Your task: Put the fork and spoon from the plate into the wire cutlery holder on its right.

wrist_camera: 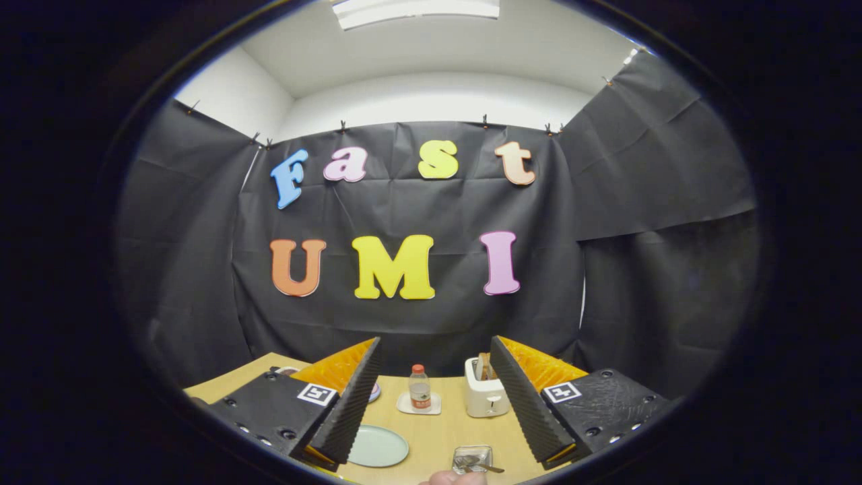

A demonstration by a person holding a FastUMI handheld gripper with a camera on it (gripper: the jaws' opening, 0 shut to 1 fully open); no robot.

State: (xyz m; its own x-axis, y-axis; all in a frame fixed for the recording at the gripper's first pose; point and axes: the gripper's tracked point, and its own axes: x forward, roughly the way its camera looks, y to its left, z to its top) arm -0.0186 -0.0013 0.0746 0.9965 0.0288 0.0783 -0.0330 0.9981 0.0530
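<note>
My gripper (434, 364) is open, its two fingers spread wide and held high above a wooden table (438, 431), with nothing between them. Below and between the fingers lies a pale green plate (378, 446), which looks bare from here. To its right stands a small wire cutlery holder (472, 458) with metal cutlery sticking out of it; I cannot tell fork from spoon. A person's fingertip (452, 477) shows just in front of the holder.
A small bottle with a red cap (419, 387) stands on a white coaster at the back of the table. A white toaster (485, 391) with bread in it is to the bottle's right. Black cloth walls close the booth behind.
</note>
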